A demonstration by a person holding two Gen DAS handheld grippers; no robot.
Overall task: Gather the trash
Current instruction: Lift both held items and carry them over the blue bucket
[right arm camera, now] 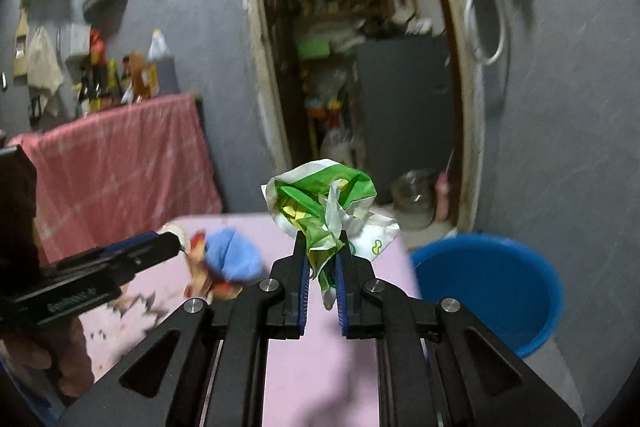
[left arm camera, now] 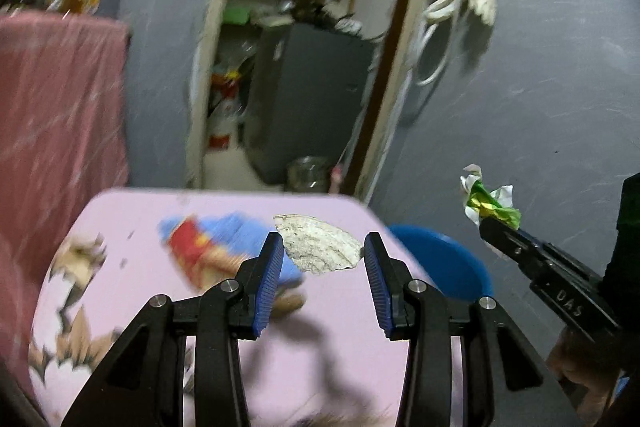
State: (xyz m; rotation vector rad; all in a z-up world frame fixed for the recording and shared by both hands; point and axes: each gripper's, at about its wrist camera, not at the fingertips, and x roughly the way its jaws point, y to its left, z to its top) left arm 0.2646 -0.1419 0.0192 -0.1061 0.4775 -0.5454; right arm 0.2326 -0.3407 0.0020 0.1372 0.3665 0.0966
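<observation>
One wrapper (right arm camera: 324, 211) per gripper (2 total), 1 bucket (right arm camera: 500, 283).

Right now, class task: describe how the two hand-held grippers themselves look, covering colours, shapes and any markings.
Each hand-held gripper, left and right, is a black frame of angular links with triangular cut-outs, joined by round silver pivot pins. Its two fingers carry ribbed blue pads. White lettering runs along each gripper's side, too blurred to read with certainty. No cables show. A bare hand grips the left one's handle.
</observation>
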